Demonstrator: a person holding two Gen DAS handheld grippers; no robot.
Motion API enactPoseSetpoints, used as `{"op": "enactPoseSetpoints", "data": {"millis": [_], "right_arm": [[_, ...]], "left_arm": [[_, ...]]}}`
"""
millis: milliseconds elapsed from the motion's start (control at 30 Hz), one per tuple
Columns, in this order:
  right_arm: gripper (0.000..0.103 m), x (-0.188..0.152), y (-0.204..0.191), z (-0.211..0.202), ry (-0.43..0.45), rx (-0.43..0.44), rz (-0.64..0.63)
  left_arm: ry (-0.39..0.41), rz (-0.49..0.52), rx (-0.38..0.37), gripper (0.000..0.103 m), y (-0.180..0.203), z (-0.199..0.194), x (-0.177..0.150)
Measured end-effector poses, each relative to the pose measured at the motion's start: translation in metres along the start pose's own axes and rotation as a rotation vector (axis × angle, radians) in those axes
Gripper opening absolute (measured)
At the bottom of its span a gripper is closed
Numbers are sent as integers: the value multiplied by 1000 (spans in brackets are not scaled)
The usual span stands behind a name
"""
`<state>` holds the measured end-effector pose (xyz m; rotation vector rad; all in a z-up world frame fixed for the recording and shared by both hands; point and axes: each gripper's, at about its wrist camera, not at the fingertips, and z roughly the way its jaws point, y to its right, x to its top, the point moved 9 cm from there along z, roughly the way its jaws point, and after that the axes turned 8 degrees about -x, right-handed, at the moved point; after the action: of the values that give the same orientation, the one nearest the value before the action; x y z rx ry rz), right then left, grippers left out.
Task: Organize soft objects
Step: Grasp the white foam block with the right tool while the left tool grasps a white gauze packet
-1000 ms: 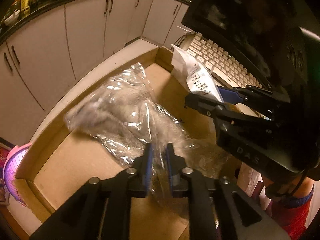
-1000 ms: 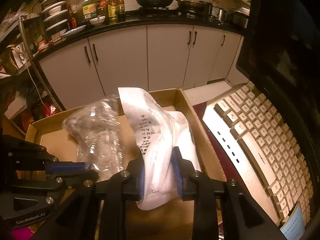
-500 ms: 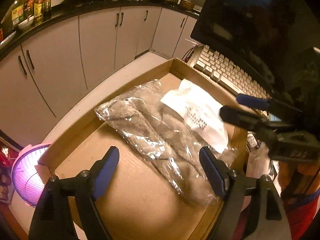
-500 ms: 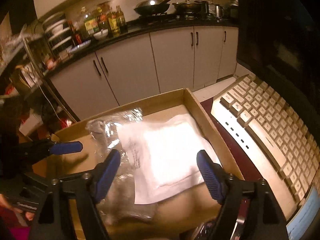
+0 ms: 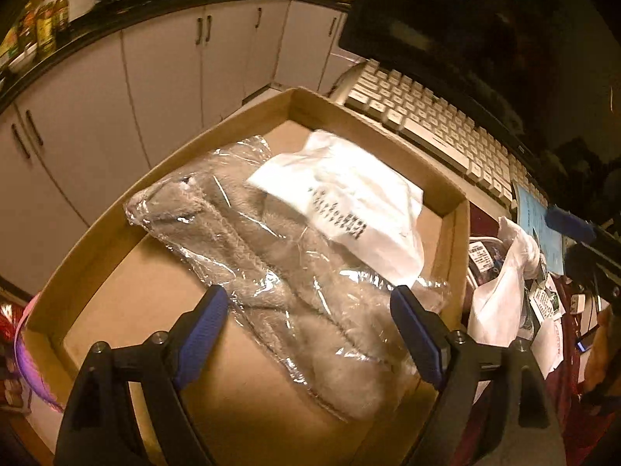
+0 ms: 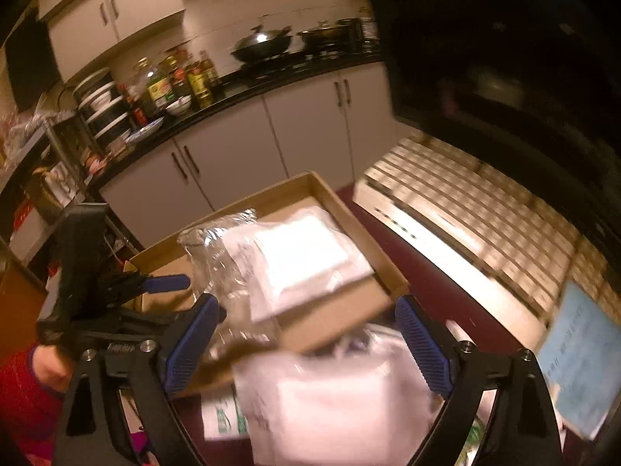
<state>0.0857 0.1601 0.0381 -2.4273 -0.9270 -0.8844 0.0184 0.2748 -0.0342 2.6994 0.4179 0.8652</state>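
Matt brown cardboard box (image 5: 452,233), fuzzy grey plush (image 5: 271,272) in glossy crinkled plastic.

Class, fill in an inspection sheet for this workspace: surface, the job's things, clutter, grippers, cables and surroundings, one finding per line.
Surface: dark red tabletop carrying a shallow cardboard box.
Job's things: grey plush item in a clear plastic bag lies diagonally in the box; white printed bag rests on its far end.
Clutter: white plastic bag and papers beside the box; white keyboard behind it.
Grippers: left gripper open above the plush; right gripper open, over blurred white bags outside the box.
Cables: thin dark leads at the right edge.
Surroundings: white kitchen cabinets, wok, bottles, dark monitor.
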Motion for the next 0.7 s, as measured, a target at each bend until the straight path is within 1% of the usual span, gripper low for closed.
{"op": "enactPoseSetpoints", "data": {"millis": [200,267,333,400,467,533,700], "right_arm": [[95,-26,51,-21,-16,-62,118],[96,-35,65,-26,-29,-81,151],[100,-46,79,-32,-45,-104,182],[102,-57,92,-39,-60,-125,205],[102,-68,101,-45,-72,-140,218],[102,-80,112,-51,-89,-161,240],[102,-104,127,-60,-118,-192,289]], "left_arm": [[-4,22,-16,85,14,-5,2],[-1,39,-7,86,15,-11,1],[7,68,15,88,18,-19,-1],[14,96,33,89,20,-26,-4],[23,137,47,89,28,-33,-7],[22,179,46,89,39,-36,-10],[14,324,-6,89,87,-42,-19]]}}
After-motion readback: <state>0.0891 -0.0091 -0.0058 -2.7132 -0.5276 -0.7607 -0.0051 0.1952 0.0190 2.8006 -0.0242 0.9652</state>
